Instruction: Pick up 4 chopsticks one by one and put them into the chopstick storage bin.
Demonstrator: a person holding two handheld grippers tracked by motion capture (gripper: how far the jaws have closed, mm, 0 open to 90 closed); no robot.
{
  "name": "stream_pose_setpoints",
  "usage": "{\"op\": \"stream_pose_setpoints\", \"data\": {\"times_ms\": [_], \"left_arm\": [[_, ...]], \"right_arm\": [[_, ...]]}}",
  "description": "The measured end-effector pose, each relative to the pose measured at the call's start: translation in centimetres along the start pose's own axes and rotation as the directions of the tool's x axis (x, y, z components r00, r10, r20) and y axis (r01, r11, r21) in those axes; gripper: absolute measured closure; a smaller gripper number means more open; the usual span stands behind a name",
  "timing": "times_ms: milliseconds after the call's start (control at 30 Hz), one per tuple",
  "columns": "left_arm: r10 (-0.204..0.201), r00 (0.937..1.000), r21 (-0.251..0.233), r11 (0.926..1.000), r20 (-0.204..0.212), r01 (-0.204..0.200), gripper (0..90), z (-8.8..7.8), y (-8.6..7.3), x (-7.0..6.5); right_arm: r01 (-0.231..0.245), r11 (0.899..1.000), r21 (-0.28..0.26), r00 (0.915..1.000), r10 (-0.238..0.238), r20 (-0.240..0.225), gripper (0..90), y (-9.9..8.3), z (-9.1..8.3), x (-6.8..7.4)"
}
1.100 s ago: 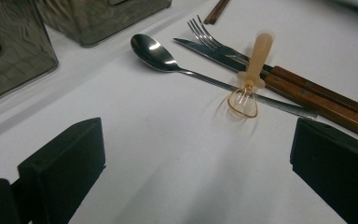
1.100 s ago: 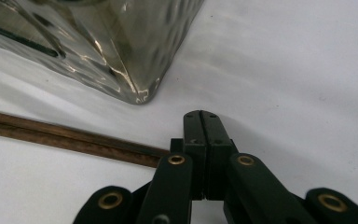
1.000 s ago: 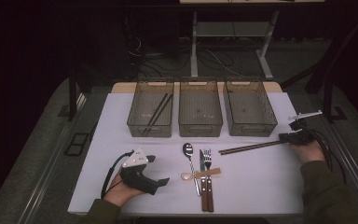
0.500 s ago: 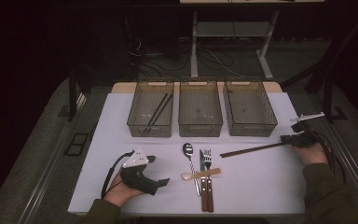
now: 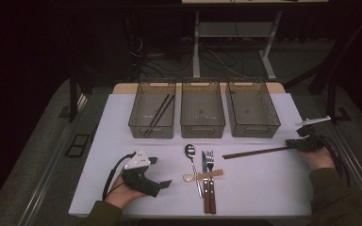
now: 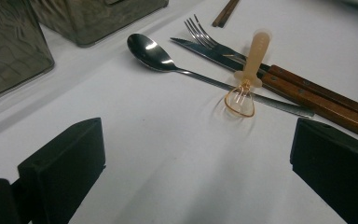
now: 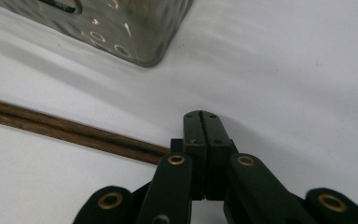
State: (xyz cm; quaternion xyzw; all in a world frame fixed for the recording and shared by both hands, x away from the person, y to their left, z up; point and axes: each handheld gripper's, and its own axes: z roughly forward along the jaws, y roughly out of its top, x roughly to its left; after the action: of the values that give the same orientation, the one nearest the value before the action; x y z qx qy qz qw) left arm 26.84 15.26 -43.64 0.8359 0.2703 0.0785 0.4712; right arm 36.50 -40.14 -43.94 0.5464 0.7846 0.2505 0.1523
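Note:
A pair of brown chopsticks (image 5: 254,152) lies on the white table, right of the cutlery. Its right end reaches my right gripper (image 5: 290,144), which rests by the table's right edge. In the right gripper view the jaws (image 7: 201,122) are pressed together, and the chopsticks (image 7: 74,128) run in under their left side. Whether the chopsticks are pinched is hidden. My left gripper (image 5: 161,172) lies at the front left, open, with bare table between its jaws (image 6: 196,163). Just beyond it are a steel spoon (image 6: 168,63), a fork (image 6: 205,32), a wooden-handled knife (image 6: 307,88) and a small beige plastic spoon (image 6: 249,70) laid across them.
Three clear bins stand in a row at the back: the left bin (image 5: 136,123) holds two dark chopsticks (image 5: 159,113), then come the middle bin (image 5: 202,128) and the right bin (image 5: 254,130). A corner of a bin (image 7: 121,32) is close ahead of the right gripper.
The right gripper and the chopsticks' right end have shifted slightly toward the near edge. The left gripper and the cutlery have not moved.

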Motion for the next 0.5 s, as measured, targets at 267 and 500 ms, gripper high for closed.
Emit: {"op": "stream_pose_setpoints", "data": {"times_ms": [267, 500], "left_arm": [[0.0, 1.0, 0.0, 1.0, 0.001, 0.0, 2.0, 0.02, 0.0, -0.01], [0.0, 1.0, -0.001, 1.0, 0.002, 0.0, 2.0, 0.02, 0.01, -0.05]], "right_arm": [[0.007, 1.0, 0.007, 1.0, -0.007, -0.002, 89.7, -0.38, -0.31, 0.19], [0.015, 1.0, 0.009, 0.9999, -0.015, -0.006, 89.7, -0.88, -0.69, 0.32]]}}
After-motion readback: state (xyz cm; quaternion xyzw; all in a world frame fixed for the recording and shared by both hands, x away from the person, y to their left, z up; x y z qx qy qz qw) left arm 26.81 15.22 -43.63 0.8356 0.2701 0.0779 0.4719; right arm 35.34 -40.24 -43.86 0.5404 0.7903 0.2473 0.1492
